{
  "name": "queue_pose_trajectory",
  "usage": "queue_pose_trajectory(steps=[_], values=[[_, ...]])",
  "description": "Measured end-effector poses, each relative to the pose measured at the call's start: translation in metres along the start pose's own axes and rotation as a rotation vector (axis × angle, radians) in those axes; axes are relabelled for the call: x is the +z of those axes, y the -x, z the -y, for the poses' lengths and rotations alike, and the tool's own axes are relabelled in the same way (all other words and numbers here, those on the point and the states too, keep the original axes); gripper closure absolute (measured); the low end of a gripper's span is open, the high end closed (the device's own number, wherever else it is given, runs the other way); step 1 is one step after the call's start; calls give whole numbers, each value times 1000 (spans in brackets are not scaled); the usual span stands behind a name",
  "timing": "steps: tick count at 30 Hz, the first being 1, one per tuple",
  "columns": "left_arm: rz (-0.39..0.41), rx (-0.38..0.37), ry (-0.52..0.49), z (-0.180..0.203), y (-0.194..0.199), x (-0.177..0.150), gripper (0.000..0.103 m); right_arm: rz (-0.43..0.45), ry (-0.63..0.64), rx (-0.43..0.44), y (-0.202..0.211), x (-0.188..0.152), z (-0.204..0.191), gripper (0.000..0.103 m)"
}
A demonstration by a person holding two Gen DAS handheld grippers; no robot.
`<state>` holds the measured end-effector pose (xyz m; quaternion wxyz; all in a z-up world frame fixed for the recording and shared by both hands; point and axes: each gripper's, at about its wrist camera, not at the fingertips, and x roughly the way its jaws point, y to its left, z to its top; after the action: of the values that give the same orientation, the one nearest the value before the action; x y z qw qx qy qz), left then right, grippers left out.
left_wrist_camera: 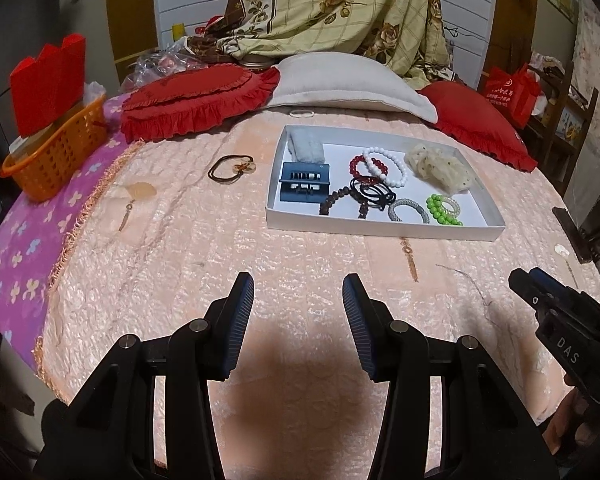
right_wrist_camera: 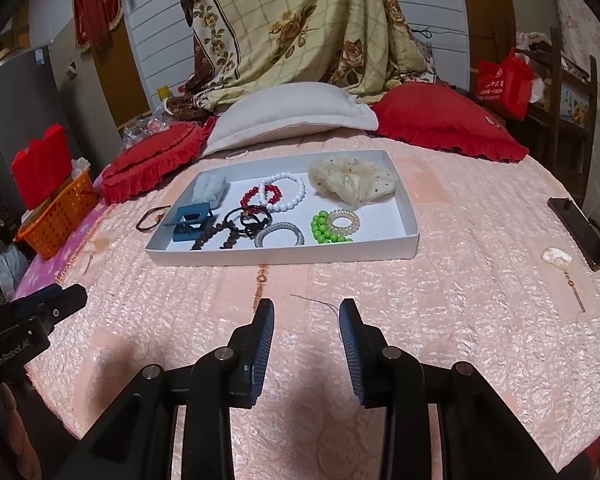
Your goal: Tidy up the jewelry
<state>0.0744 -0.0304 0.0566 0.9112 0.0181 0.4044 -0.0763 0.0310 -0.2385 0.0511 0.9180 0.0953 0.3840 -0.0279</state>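
A white tray [left_wrist_camera: 380, 229] [right_wrist_camera: 284, 257] lies on the pink bedspread and holds several bracelets, hair ties, a cream scrunchie [left_wrist_camera: 440, 167] [right_wrist_camera: 352, 181] and a blue hair clip [left_wrist_camera: 304, 181] [right_wrist_camera: 191, 221]. A dark cord necklace with an amber pendant [left_wrist_camera: 233, 168] [right_wrist_camera: 153, 216] lies left of the tray. A pale pendant [left_wrist_camera: 137, 193] lies further left. A white pendant [right_wrist_camera: 558, 258] lies right of the tray. My left gripper [left_wrist_camera: 298, 292] and right gripper [right_wrist_camera: 307, 316] are open and empty, near the bed's front edge.
An orange basket [left_wrist_camera: 56, 160] [right_wrist_camera: 56, 220] with a red box stands at the left edge. Red and white pillows [left_wrist_camera: 340, 84] [right_wrist_camera: 296, 116] line the back. A dark phone [right_wrist_camera: 580, 232] lies at the right edge. A white hair tie [left_wrist_camera: 301, 113] lies behind the tray.
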Motion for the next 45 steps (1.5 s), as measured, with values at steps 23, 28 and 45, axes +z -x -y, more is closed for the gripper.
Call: queue_pose_trajectory(steps=[23, 28, 45], values=[[-19, -22, 101, -34, -9, -9, 57, -62, 24, -89, -20, 9, -15, 71], [-10, -9, 110, -39, -8, -10, 57, -63, 39, -81, -19, 6, -26, 71], [104, 113, 82, -32, 13, -11, 57, -53, 26, -65, -16, -2, -23, 70]])
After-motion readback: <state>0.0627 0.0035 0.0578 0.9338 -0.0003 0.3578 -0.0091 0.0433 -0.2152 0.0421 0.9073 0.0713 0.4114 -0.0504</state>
